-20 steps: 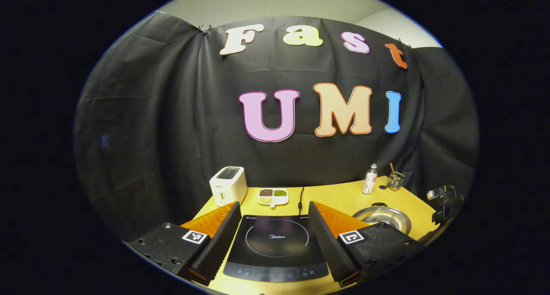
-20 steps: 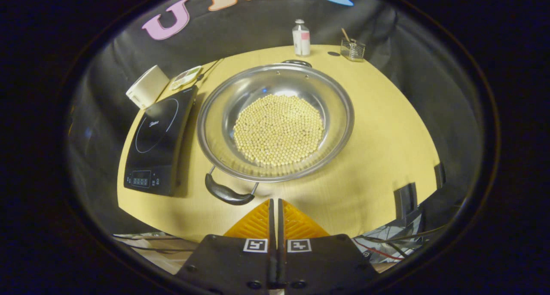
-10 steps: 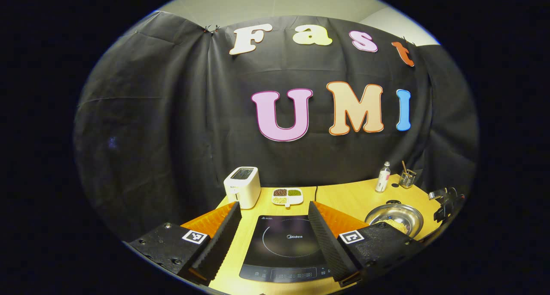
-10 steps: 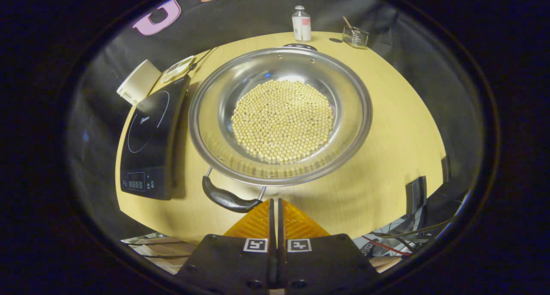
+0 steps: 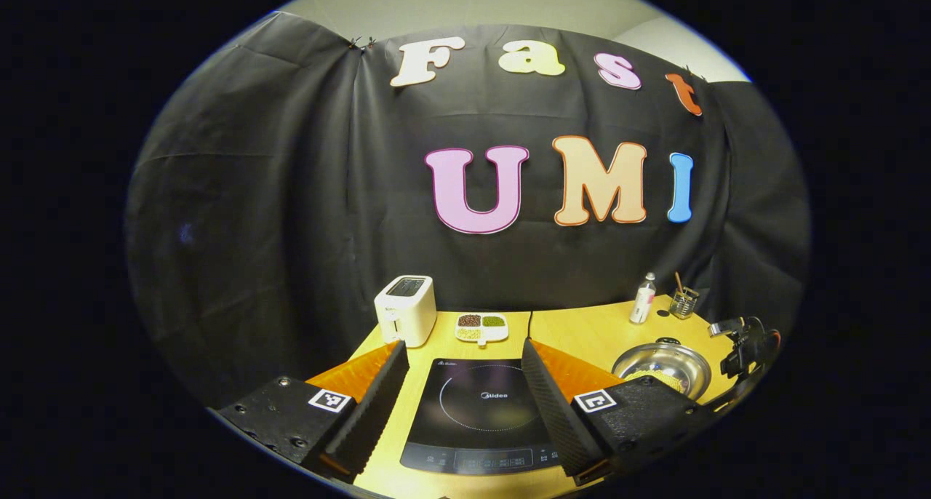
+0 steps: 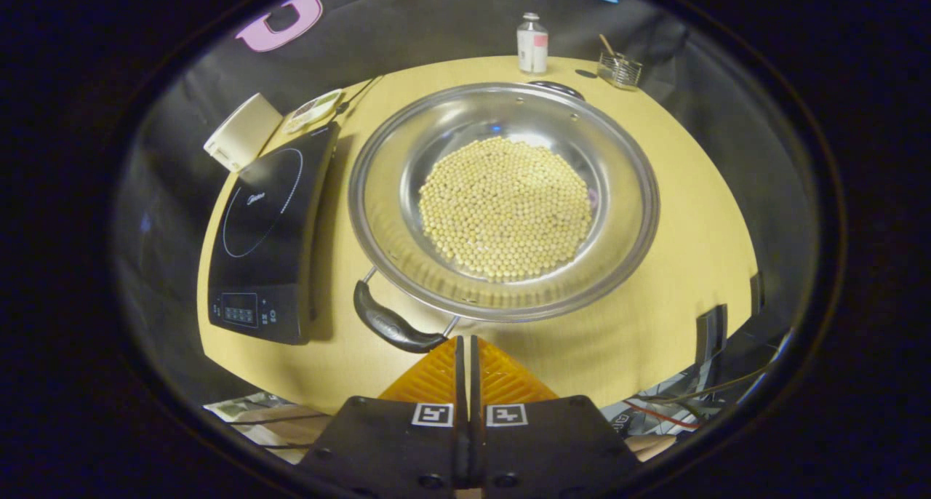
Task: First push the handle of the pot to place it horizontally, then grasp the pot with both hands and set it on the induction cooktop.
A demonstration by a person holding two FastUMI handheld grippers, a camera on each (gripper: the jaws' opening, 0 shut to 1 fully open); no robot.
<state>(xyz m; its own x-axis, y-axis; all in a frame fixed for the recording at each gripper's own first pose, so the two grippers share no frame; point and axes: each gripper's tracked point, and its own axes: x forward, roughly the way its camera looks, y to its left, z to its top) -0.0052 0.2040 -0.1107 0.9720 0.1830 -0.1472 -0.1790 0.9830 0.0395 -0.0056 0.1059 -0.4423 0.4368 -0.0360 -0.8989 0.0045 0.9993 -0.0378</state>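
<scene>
A wide steel pot (image 6: 407,157) holding yellow beans stands on the wooden table (image 6: 691,215). Its near black handle (image 6: 389,326) points toward me and to the left; the far handle (image 6: 556,87) sits at the back rim. My right gripper (image 6: 465,339) is shut with nothing in it, its tips right beside the near handle's right end. The black induction cooktop (image 6: 265,215) lies left of the pot. In the left gripper view the cooktop (image 5: 480,412) lies between the open fingers of my left gripper (image 5: 465,357), the pot (image 5: 662,364) is at the right, and the right gripper (image 5: 742,342) hovers past it.
A white toaster (image 5: 405,310) and a divided dish of beans (image 5: 481,326) stand behind the cooktop, whose cord (image 5: 529,324) runs to the back. A small bottle (image 6: 532,33) and a glass holder with a stick (image 6: 620,66) stand at the table's far edge.
The right gripper has shifted slightly, so the pot sits more to the right and its near handle lies closer to the shut tips. The left gripper's view has swung a little.
</scene>
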